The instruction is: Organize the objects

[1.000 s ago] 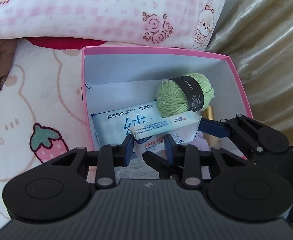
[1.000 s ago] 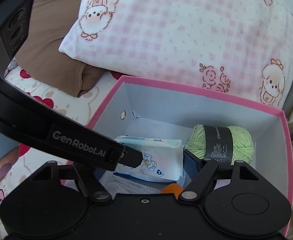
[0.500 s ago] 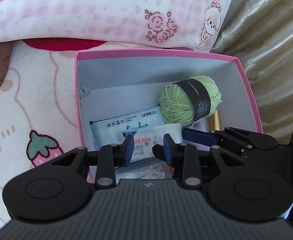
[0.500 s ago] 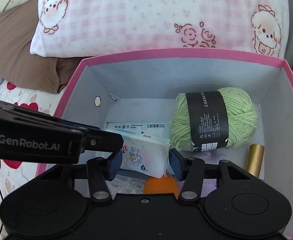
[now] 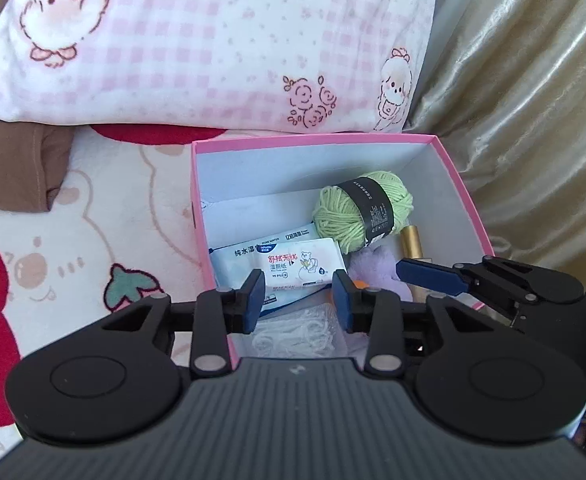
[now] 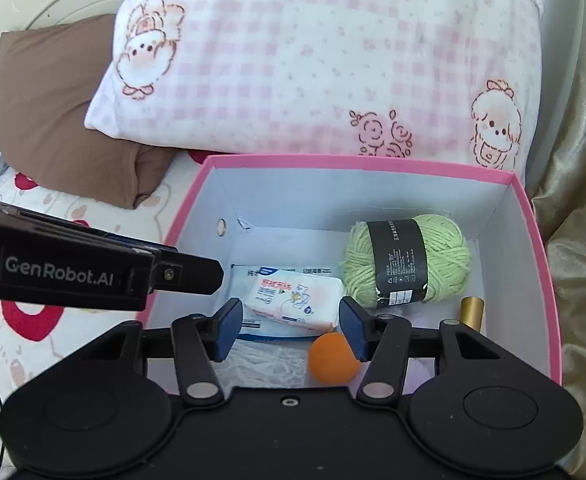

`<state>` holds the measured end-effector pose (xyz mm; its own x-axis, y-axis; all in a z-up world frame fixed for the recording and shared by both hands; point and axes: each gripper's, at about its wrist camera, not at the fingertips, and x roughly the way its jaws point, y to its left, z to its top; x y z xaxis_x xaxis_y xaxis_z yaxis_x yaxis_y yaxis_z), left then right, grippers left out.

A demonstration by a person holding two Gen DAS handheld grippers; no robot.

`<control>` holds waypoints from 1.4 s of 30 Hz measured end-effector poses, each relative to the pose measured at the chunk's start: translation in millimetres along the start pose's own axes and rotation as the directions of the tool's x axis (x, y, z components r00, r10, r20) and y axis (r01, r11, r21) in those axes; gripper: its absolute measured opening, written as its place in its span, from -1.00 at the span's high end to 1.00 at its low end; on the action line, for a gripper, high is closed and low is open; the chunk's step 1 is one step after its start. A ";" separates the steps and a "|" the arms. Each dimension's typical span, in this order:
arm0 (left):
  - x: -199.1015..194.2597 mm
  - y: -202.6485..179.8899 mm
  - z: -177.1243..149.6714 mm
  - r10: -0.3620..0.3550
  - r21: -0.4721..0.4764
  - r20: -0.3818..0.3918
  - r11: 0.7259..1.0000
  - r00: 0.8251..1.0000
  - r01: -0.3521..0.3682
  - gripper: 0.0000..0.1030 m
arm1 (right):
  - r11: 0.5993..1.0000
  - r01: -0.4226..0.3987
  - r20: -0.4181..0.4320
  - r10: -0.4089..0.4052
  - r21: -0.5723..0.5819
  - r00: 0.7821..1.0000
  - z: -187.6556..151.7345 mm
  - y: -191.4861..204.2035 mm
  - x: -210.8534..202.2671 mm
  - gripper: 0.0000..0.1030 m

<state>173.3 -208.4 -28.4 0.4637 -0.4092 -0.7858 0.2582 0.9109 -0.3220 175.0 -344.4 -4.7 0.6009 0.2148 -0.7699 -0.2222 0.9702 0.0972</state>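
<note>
Pink box [image 6: 531,248] on the bed already held most items: small wet-wipe pack [image 6: 293,300] lay just ahead of both claws on a larger wipes pack [image 5: 253,254], green yarn ball [image 6: 407,260] ahead-right, gold tube [image 6: 471,312], orange ball [image 6: 331,356], purple plush [image 5: 375,266]. Left claw [image 5: 297,295] and right claw [image 6: 289,322] were released and opening, nothing between the jaws. Judged nearly done; no loose items visible outside.
</note>
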 end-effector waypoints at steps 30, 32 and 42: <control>-139.8 58.2 -121.1 0.240 -0.113 0.016 0.965 0.971 -0.237 -0.66 | 1.000 -0.026 0.086 0.027 -0.009 0.996 -55.5 99.5 -126.3 -0.63; -140.6 60.5 -123.4 0.256 -0.112 0.014 0.961 0.966 -0.253 -0.66 | 1.000 -0.017 0.083 0.018 -0.008 0.996 -56.3 102.3 -125.1 -0.66; -149.2 60.2 -133.3 0.303 -0.082 0.016 0.950 0.953 -0.301 -0.85 | 0.999 0.042 0.047 -0.042 -0.002 0.998 -59.7 108.2 -120.1 -0.70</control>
<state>6.7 -85.4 -1.0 0.5336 -0.1149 -0.8379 0.0366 0.9929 -0.1129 32.9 -272.0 60.7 0.6450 0.1786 -0.7430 -0.1980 0.9782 0.0633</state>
